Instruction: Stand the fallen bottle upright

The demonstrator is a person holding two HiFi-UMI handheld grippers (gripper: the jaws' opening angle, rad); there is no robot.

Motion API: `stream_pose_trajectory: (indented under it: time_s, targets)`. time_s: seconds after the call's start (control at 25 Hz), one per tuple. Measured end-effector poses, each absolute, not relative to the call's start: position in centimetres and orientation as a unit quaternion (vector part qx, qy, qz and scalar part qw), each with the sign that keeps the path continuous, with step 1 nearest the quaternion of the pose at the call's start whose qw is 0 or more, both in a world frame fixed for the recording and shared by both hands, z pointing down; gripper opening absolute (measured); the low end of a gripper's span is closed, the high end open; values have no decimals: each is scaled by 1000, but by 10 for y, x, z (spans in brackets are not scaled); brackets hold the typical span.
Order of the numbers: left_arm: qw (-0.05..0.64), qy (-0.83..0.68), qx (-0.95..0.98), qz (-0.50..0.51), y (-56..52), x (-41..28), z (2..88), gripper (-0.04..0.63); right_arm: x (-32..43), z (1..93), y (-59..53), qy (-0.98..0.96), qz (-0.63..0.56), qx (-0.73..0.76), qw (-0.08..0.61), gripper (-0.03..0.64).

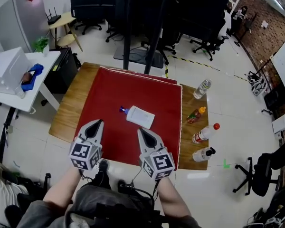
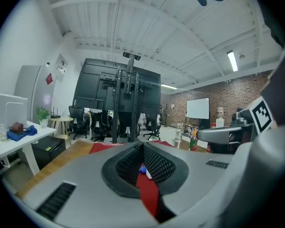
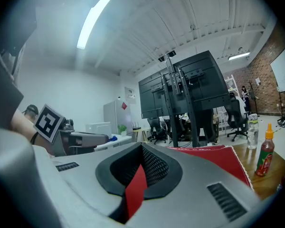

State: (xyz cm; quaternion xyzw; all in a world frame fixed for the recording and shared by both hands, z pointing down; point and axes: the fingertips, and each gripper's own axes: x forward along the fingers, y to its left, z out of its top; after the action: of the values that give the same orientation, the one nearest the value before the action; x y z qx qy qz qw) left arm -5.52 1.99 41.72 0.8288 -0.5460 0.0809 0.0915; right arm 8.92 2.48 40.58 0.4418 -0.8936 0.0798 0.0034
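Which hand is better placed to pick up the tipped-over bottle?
Probably the right. In the head view the right gripper sits shut just short of the fallen bottle. The left gripper, also shut, is farther off, toward its blue cap.

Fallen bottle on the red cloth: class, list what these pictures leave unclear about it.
Head view: fallen bottle too small to read a label or judge contents.
Left gripper view: only its blue cap and a sliver show; the left gripper hides the rest.
Right gripper view: not seen; the right gripper fills the lower frame.
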Motion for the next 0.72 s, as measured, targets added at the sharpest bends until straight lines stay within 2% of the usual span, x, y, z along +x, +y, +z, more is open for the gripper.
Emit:
stream_pose_trajectory:
  time_s: [0.4, 0.72]
  targets:
    - [112, -527, 839, 82, -80, -122, 446, 26, 23, 431, -64, -875, 98, 474, 26, 7]
    - [128, -512, 844, 93, -134, -140, 464, 26, -6, 456, -114, -872, 106, 474, 64, 8]
